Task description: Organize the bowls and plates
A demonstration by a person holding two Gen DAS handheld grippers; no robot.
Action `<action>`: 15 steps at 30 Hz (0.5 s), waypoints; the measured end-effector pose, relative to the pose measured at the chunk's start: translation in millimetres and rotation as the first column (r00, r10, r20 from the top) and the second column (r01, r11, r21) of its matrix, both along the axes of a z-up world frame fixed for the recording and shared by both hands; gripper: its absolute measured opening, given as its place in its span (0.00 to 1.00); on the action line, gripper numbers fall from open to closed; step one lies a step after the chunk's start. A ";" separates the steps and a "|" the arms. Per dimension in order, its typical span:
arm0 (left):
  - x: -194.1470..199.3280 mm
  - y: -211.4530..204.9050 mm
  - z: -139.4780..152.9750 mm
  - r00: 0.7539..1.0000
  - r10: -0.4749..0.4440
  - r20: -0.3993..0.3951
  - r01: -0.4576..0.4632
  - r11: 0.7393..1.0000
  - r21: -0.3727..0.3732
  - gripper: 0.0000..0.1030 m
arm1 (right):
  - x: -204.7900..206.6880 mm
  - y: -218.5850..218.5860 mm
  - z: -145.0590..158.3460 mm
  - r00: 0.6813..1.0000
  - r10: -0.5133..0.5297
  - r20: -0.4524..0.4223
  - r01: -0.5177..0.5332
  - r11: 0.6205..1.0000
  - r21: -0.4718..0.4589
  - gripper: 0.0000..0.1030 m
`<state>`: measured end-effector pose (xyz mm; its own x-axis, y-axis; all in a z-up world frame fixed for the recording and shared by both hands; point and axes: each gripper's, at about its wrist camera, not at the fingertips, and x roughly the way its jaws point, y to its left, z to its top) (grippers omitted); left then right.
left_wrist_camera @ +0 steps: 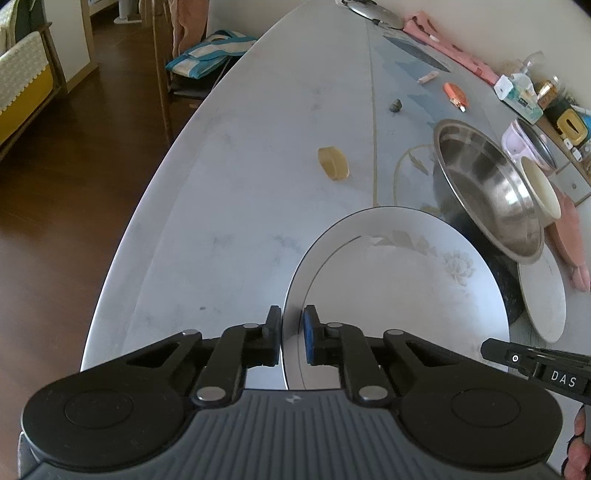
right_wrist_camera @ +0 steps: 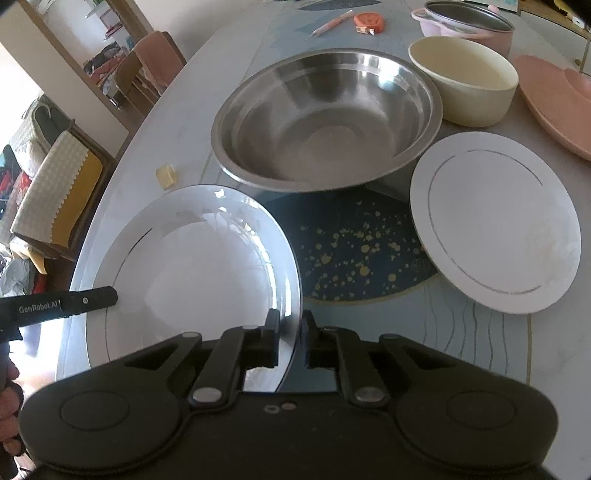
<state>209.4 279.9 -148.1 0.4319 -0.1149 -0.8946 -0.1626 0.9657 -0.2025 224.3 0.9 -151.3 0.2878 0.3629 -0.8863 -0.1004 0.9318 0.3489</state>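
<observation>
**Both grippers pinched on the rim of the flowered plate**

I have the left gripper (left_wrist_camera: 292,334) closed down on the left edge of the large white plate (left_wrist_camera: 399,295), one finger outside the rim and the blue-padded finger inside it. The right gripper (right_wrist_camera: 290,341) is nipped on the opposite rim of that same plate (right_wrist_camera: 192,277), its fingers nearly together with only the rim between them. From the right wrist view I can see the tip of the left tool over the plate's far-left edge.

The plate sits near the table's (left_wrist_camera: 229,192) front-left edge, with the wooden floor (left_wrist_camera: 74,206) beyond it. To my left the tabletop is mostly bare, apart from a small yellowish block (left_wrist_camera: 333,163) well clear of the plate.

The right side is tighter. The steel bowl (right_wrist_camera: 328,118) stands just behind the plate, its rim near the plate's back edge. A dark speckled mat (right_wrist_camera: 354,243) lies between the plate and a second, smaller white plate (right_wrist_camera: 495,225), which sits beside the steel bowl and partly over the mat's right edge. Behind that are a cream bowl (right_wrist_camera: 465,79) just beside the steel bowl, a pink pot (right_wrist_camera: 469,26) further back, and a pink plate (right_wrist_camera: 557,103) at the right margin. An orange tape measure (right_wrist_camera: 367,21) and a pen (right_wrist_camera: 331,23) lie far back.
</observation>
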 end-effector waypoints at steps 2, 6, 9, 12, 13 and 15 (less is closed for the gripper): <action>-7.4 -2.0 1.3 1.000 0.006 -0.008 -0.006 1.000 0.002 0.11 | -6.1 -0.9 0.6 1.000 0.007 -0.003 -0.007 1.000 -0.003 0.11; -28.6 -6.2 6.4 1.000 0.008 -0.005 -0.008 1.000 0.004 0.11 | -22.3 -5.9 3.2 0.999 0.011 -0.032 -0.011 1.000 0.010 0.11; -47.4 -8.6 10.1 1.000 0.023 -0.005 -0.023 1.000 0.007 0.11 | -37.6 -8.6 5.5 0.998 0.034 -0.048 -0.033 0.999 0.016 0.12; -67.7 -11.8 14.2 1.000 0.029 -0.001 -0.029 0.999 0.017 0.11 | -53.8 -9.9 9.6 0.997 0.057 -0.058 -0.056 0.998 0.018 0.12; -74.1 -12.7 15.2 1.000 0.027 0.000 -0.027 0.999 0.019 0.11 | -58.4 -10.5 10.9 0.996 0.064 -0.062 -0.062 0.998 0.021 0.12; -88.1 -15.0 17.3 1.000 0.027 0.004 -0.027 0.999 0.023 0.11 | -67.7 -14.0 13.5 0.994 0.079 -0.069 -0.077 0.997 0.031 0.12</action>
